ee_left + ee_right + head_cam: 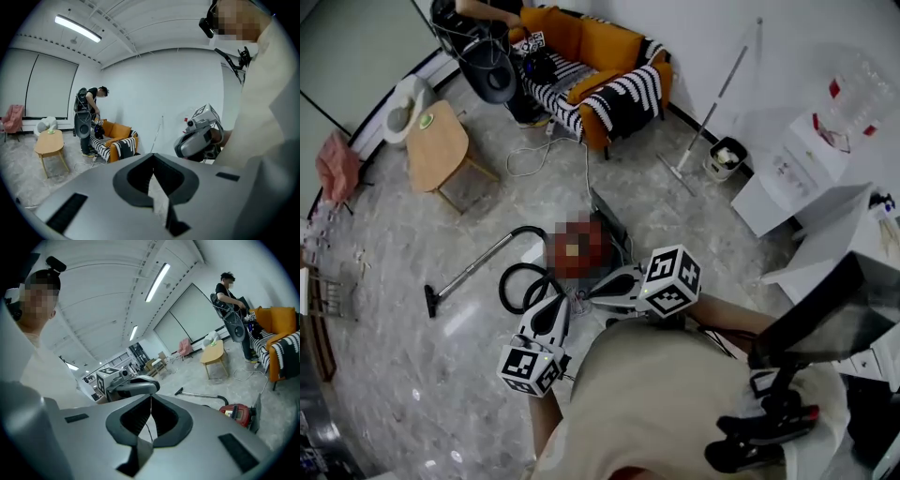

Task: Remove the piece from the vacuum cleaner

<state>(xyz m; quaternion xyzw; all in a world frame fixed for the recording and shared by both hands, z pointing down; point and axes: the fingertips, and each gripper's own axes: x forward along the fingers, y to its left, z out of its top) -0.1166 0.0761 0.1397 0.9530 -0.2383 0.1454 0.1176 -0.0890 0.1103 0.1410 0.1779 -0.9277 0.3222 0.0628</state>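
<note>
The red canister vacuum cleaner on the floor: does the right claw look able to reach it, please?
Probably yes: shut and empty, the right claw hangs near the red canister vacuum cleaner, with only open floor between.

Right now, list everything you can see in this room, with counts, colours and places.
vacuum cleaner: one, red, floor ahead
hose: one, black, looped beside vacuum cleaner
wand: one, grey, floor left of hose
sofa: one, orange, striped throw, far wall
table: one, light wood, left of sofa
mop: one, white, leaning on wall
bucket: one, white, at mop's foot
second person: one, dark clothes, by sofa
left gripper: one, grey, shut, empty
right gripper: one, grey, shut, empty
</note>
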